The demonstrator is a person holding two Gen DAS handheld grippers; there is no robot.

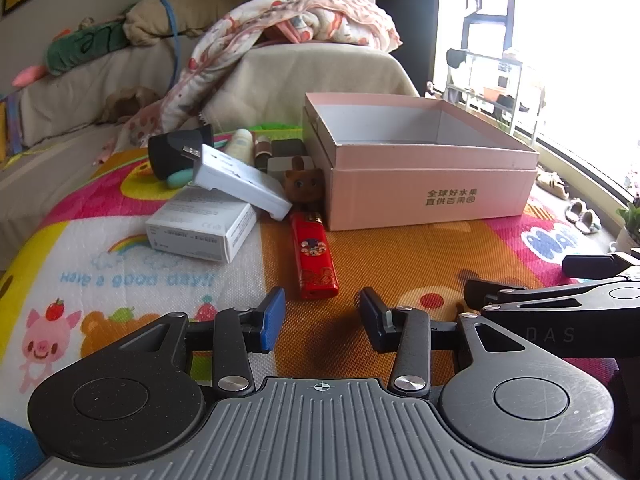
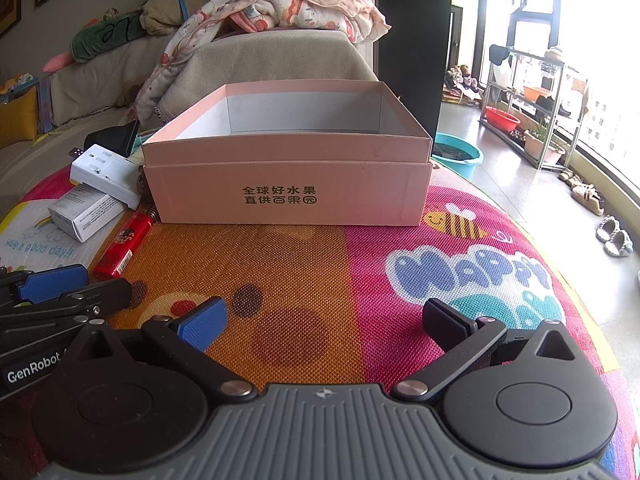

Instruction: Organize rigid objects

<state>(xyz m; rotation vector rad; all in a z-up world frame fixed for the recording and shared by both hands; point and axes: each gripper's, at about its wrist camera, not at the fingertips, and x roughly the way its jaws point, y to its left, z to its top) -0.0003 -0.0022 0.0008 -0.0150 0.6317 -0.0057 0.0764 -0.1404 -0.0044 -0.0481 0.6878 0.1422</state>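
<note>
Left wrist view: the red lighter (image 1: pixel 315 255) lies flat on the play mat (image 1: pixel 400 256) just ahead of the left gripper (image 1: pixel 322 322), beside the pink box (image 1: pixel 432 196); it looks light, stiff and a little slick, best pinched across its narrow sides, and the jaws stand partly open, empty, touching nothing. Right wrist view: the right gripper (image 2: pixel 323 320) gapes wide over bare mat, holding nothing, facing the box, which looks empty.

Blown-out daylight from the window (image 1: pixel 580 40); sharp, fisheye-curved edges.
</note>
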